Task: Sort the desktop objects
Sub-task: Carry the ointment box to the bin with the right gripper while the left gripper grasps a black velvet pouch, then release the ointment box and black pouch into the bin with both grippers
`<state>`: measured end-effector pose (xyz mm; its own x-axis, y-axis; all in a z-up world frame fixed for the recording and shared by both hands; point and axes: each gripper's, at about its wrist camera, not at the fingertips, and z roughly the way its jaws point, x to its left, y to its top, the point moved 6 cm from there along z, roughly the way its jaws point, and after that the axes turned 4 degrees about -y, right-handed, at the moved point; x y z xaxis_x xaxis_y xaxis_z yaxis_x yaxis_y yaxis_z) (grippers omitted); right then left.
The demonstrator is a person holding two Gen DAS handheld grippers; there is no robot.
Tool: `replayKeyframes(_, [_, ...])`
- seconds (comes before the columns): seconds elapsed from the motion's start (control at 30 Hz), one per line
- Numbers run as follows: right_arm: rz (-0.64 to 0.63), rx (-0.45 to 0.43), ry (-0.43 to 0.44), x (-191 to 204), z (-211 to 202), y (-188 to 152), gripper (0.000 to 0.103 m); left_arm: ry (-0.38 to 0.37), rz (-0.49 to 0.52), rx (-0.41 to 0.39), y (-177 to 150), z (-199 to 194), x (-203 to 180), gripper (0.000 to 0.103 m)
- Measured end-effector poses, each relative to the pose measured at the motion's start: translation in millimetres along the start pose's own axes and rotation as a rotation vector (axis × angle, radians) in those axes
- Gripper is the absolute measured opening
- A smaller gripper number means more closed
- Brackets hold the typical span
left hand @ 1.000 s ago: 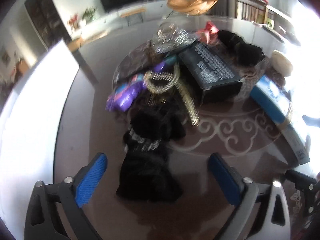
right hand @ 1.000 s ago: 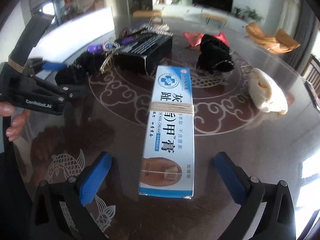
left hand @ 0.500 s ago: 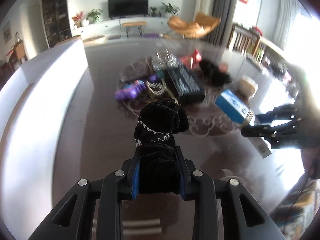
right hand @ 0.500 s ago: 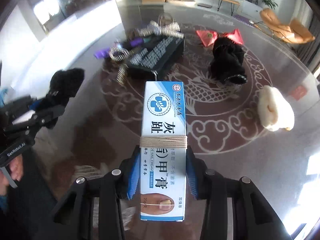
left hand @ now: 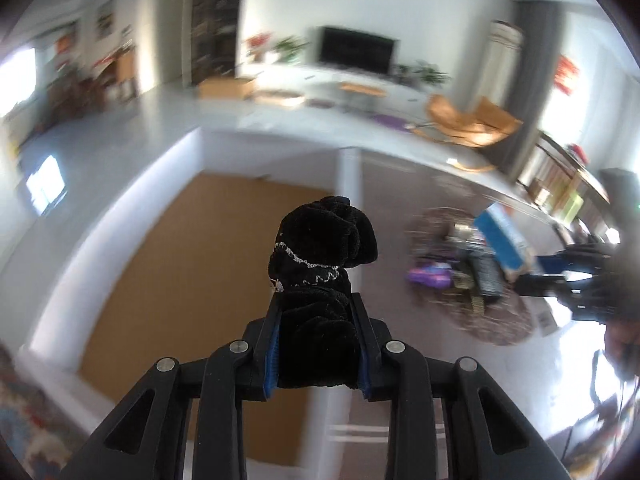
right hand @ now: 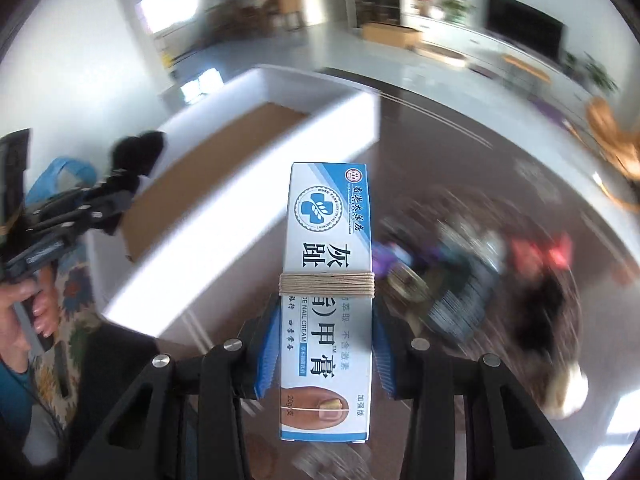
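Observation:
My left gripper [left hand: 316, 344] is shut on a black velvet scrunchie [left hand: 324, 240] with a silver trim and holds it up over the white box with a brown floor [left hand: 192, 264]. My right gripper [right hand: 326, 348] is shut on a blue and white nail cream carton [right hand: 328, 248] bound with tan string, raised beside the same white box [right hand: 224, 224]. The left gripper with the scrunchie also shows at the left of the right wrist view [right hand: 100, 196]. The right gripper and carton show at the right of the left wrist view [left hand: 508, 244].
Several objects lie blurred on the dark round table [right hand: 440, 184]: a black box [right hand: 464, 304], a purple packet [left hand: 430, 278], a red item [right hand: 540, 252], another black scrunchie [right hand: 540, 320] and a cream pouch [right hand: 564, 396]. A person's hand [right hand: 36, 312] is at left.
Both grippers closed on their objects, lifted them off the table and swung left toward the white box. The table objects now lie off to the right, blurred by motion.

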<state>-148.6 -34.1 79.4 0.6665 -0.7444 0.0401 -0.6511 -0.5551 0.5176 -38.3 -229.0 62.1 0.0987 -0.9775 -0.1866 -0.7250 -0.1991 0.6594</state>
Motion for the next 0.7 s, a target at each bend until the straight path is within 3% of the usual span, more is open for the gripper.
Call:
replayKeyframes(0.07, [-0.04, -0.006, 0.029, 33.5, 6.8, 27.3, 0.042, 0.06, -0.049, 0.033, -1.3, 5.4, 40.7, 0.029])
replayKeyframes(0.27, [-0.124, -0.045, 0.134, 139.7, 43.9, 98.8, 0.042, 0.155, -0.115, 0.11, -10.9, 29.1, 99.0, 0.029])
replayKeyframes(0.4, [-0.175, -0.003, 0.131, 185.9, 89.9, 108.0, 0.042, 0.181, -0.129, 0.159, -17.0, 49.5, 111.3, 0.029])
replayKeyframes(0.53, [-0.2, 0.054, 0.098, 202.5, 128.2, 100.2, 0.042, 0.201, -0.13, 0.201, -24.4, 63.7, 114.7, 0.03])
replayKeyframes(0.6, [-0.204, 0.082, 0.087, 203.3, 139.7, 95.2, 0.044, 0.237, -0.127, 0.22, -30.1, 66.7, 116.8, 0.039])
replayKeyframes(0.63, [-0.208, 0.092, 0.078, 203.2, 145.6, 91.8, 0.045, 0.259, -0.125, 0.225, -32.1, 68.2, 118.6, 0.053])
replayKeyframes(0.7, [-0.211, 0.083, 0.068, 198.7, 148.4, 89.0, 0.053, 0.321, -0.114, 0.23, -35.9, 66.7, 120.6, 0.073])
